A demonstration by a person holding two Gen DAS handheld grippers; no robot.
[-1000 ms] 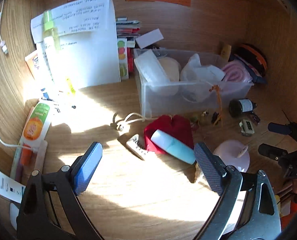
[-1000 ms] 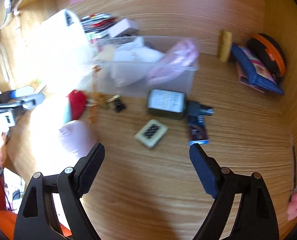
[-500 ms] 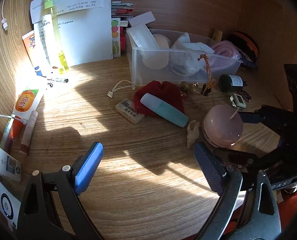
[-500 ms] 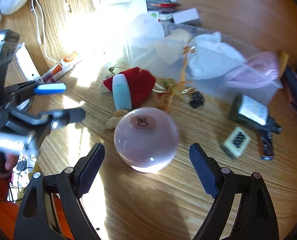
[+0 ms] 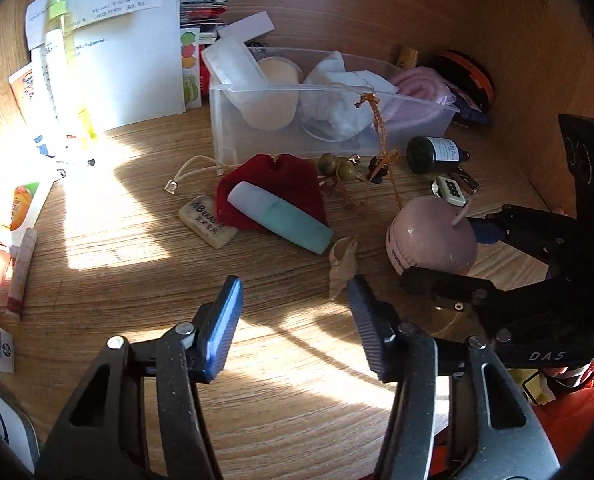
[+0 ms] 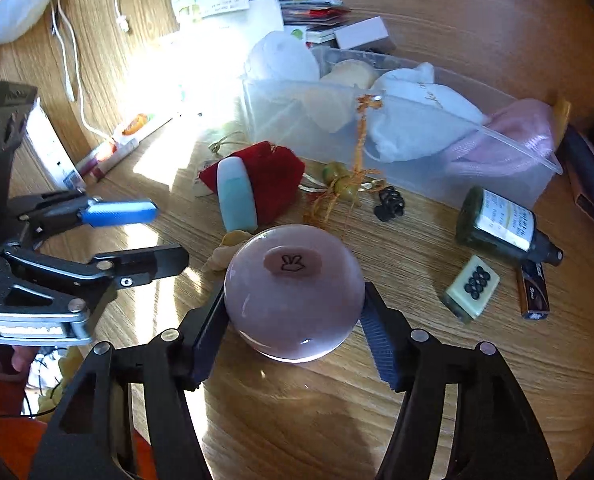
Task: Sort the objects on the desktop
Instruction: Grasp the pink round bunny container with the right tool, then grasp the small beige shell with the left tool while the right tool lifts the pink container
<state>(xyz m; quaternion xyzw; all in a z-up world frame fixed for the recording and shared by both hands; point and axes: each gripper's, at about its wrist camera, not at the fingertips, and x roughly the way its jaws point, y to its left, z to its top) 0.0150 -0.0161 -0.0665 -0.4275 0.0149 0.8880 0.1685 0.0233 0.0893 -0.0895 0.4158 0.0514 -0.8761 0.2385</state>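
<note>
- Several loose things are spread over the counter [image 5: 109,216] before a clear bin [image 5: 257,136] already packed with cloths.
- The pink round case [image 6: 295,292] sits on the counter, bracketed by the right hand-held gripper [image 6: 295,322]; its jaws have just been closing and appear to touch both sides. On so rounded a shape, the pads could slide and the case could squirt free.
- The left hand-held gripper [image 5: 295,320] has just been narrowing, apart, with nothing between.
- The small shell [image 5: 343,264] just beside it could be knocked.
</note>
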